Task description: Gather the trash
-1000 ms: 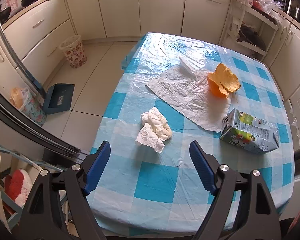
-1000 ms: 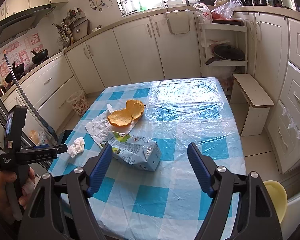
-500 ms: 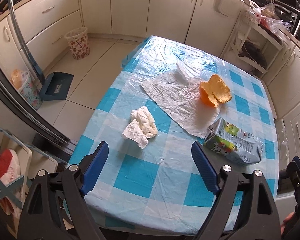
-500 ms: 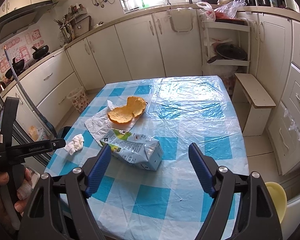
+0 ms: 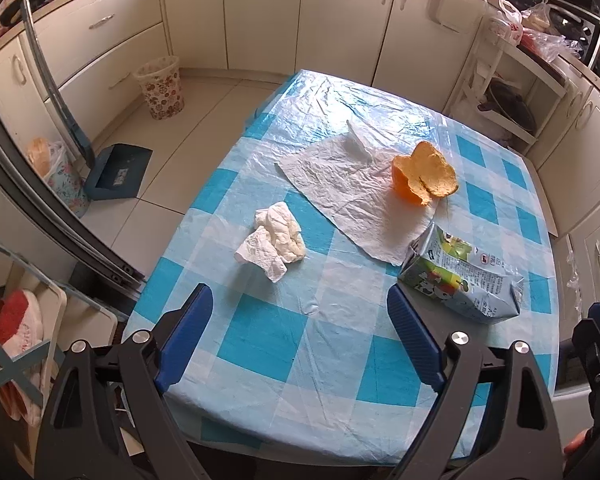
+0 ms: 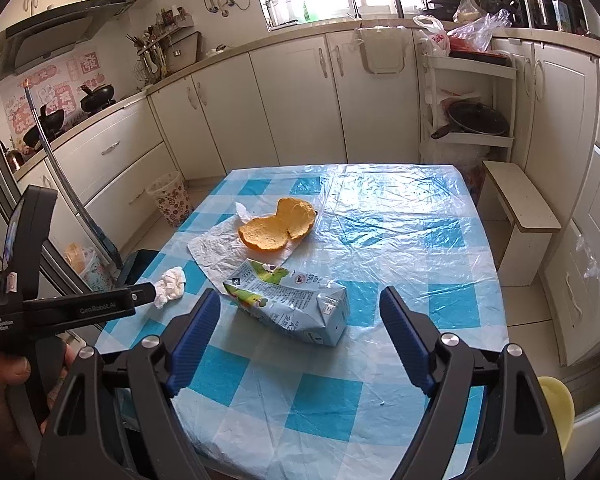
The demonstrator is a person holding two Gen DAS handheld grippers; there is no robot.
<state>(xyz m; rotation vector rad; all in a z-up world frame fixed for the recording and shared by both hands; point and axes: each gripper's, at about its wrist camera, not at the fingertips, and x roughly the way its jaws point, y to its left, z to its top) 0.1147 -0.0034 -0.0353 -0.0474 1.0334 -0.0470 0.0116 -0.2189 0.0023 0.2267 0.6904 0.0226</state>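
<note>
On the blue-checked table [image 5: 332, 360] lie a crumpled white tissue [image 5: 274, 242], a flat white plastic bag [image 5: 352, 184], an orange peel [image 5: 424, 174] and a crushed drink carton [image 5: 464, 276]. My left gripper [image 5: 298, 318] is open and empty above the table's near edge, short of the tissue. My right gripper [image 6: 300, 320] is open and empty, with the carton [image 6: 290, 306] lying just beyond its fingers. The tissue [image 6: 171, 285], peel [image 6: 278, 224] and bag [image 6: 220, 248] also show in the right wrist view. The left gripper's body [image 6: 72, 308] shows there at the left.
A patterned waste basket [image 5: 161, 87] stands on the floor by the cabinets, far left of the table. A blue dustpan [image 5: 118, 172] lies on the floor. A small wooden stool [image 6: 518, 208] stands right of the table. Cabinets surround the table.
Both grippers have drawn back and up a little from the table; more of the table and floor shows. Both stay open. The trash has not moved.
</note>
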